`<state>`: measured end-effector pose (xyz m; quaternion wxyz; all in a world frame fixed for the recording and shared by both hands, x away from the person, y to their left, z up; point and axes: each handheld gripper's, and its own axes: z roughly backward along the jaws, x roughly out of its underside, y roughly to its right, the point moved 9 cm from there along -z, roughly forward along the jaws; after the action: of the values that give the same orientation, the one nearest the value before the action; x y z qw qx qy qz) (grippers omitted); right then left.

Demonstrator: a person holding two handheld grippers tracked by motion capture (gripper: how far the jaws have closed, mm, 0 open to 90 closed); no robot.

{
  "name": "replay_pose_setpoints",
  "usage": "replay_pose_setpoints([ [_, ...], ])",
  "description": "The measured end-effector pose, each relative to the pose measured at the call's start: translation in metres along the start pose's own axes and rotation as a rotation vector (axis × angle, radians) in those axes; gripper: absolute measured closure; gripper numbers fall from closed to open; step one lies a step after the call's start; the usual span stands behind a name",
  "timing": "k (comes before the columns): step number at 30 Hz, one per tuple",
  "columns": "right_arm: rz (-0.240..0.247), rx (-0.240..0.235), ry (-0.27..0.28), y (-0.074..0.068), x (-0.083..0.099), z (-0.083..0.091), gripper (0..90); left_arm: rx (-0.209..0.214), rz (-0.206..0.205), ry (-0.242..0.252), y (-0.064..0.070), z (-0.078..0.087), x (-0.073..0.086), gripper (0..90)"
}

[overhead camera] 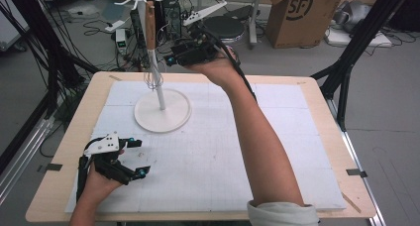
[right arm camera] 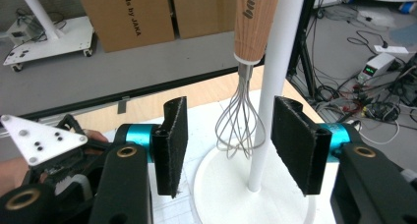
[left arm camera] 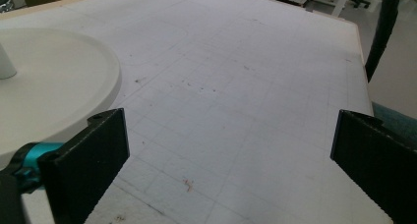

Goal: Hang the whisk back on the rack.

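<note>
white round-based pole stand (overhead camera: 162, 109) near mat's far edge, wood-handled wire whisk (right arm camera: 242, 111) hanging against pole, handle top cut off | right gripper (right arm camera: 228, 140) jaws wide, raised, whisk wires between, untouched | left gripper (overhead camera: 130, 159) wide, empty, near-left corner of white gridded mat (overhead camera: 208, 151)

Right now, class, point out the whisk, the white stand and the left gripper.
whisk (right arm camera: 239, 117), right gripper view, on its wire loops.
white stand (overhead camera: 162, 111), high view, on its round base.
left gripper (overhead camera: 140, 157), high view, midway between its fingertips.
</note>
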<state>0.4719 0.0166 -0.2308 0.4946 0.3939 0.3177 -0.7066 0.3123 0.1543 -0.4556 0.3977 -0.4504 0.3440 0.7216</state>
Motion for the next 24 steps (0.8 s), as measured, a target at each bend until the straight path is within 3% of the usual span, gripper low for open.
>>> replay_pose_setpoints([
  [11,0.039,-0.026,0.032,-0.008,0.014,0.017,36.7,0.003,-0.001,-0.006,0.001,-0.001,0.000,1.7],
  [18,0.038,-0.032,0.079,-0.012,0.033,0.034,32.3,-0.002,-0.005,-0.011,0.002,-0.003,0.001,1.7],
  [24,0.025,-0.024,0.066,-0.014,0.050,0.045,23.5,-0.002,-0.012,-0.017,0.002,-0.004,0.001,1.7],
])
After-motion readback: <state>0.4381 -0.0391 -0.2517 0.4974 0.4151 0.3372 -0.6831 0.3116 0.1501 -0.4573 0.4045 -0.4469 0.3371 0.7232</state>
